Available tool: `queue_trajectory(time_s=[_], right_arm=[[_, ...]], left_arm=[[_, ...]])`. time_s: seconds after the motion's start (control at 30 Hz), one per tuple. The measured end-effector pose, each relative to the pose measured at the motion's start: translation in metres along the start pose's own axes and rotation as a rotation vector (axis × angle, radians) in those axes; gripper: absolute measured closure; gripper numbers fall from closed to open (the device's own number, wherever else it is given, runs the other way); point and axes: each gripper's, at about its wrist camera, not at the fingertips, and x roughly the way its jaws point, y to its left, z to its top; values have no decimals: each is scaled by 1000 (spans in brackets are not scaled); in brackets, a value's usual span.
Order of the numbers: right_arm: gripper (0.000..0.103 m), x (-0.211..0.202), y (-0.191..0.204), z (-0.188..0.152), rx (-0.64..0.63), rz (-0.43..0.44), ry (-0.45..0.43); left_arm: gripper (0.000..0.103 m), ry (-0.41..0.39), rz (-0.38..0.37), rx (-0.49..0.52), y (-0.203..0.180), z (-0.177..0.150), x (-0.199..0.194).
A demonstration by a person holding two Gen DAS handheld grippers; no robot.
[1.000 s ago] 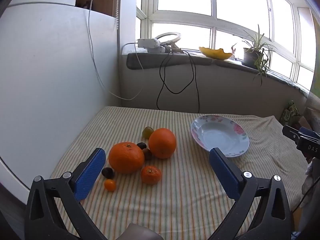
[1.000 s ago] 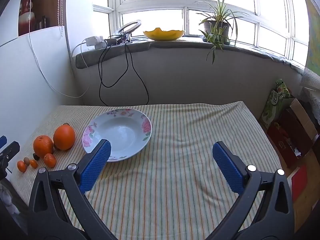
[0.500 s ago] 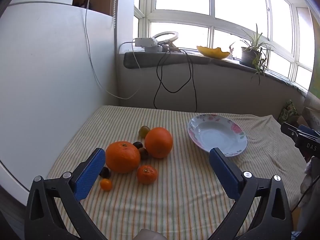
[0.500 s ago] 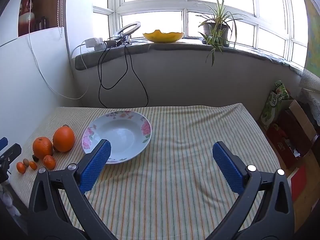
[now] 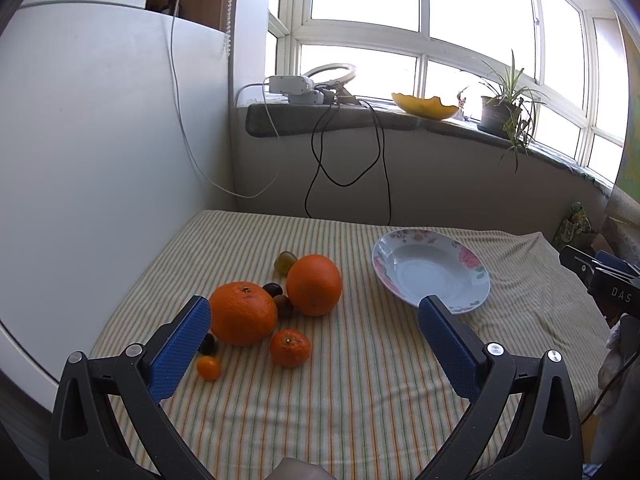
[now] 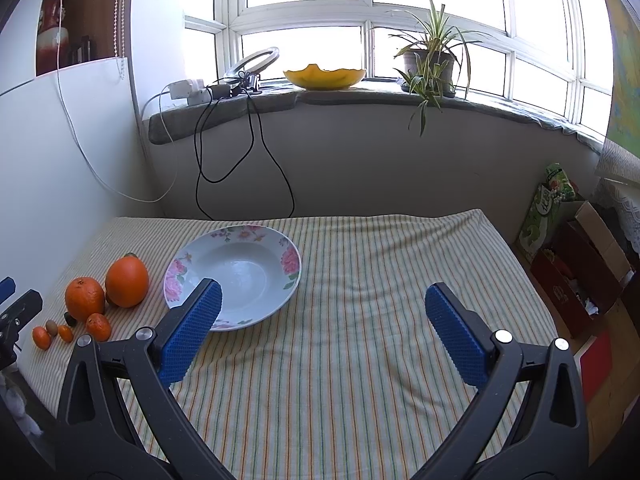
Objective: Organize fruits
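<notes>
Two large oranges (image 5: pixel 243 313) (image 5: pixel 314 284) lie on the striped tablecloth with a small mandarin (image 5: pixel 290 347), a tiny orange fruit (image 5: pixel 208 367), dark small fruits (image 5: pixel 283 306) and a green one (image 5: pixel 285 261). An empty floral plate (image 5: pixel 431 270) sits to their right. My left gripper (image 5: pixel 314 324) is open and empty, above the cloth just short of the fruits. My right gripper (image 6: pixel 324 312) is open and empty, over the cloth right of the plate (image 6: pixel 234 276). The fruits also show in the right wrist view (image 6: pixel 126 282).
A white wall panel (image 5: pixel 80 160) runs along the table's left edge. Cables (image 5: pixel 348 160) hang from the windowsill, which holds a yellow bowl (image 6: pixel 324 76) and a potted plant (image 6: pixel 430 64). Boxes (image 6: pixel 580 272) stand on the floor to the right of the table.
The left gripper has lifted and drawn back a little, so the fruits and plate sit slightly lower and further left in its view. The right gripper has risen slightly. Both stay open.
</notes>
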Motion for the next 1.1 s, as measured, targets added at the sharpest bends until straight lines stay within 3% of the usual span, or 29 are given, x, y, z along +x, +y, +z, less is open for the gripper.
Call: queue_trajectory(time_s=[1.1], right_arm=[[0, -2, 3, 0, -7, -3, -1]], left_arm=[[1, 3, -7, 1, 1, -2, 1]])
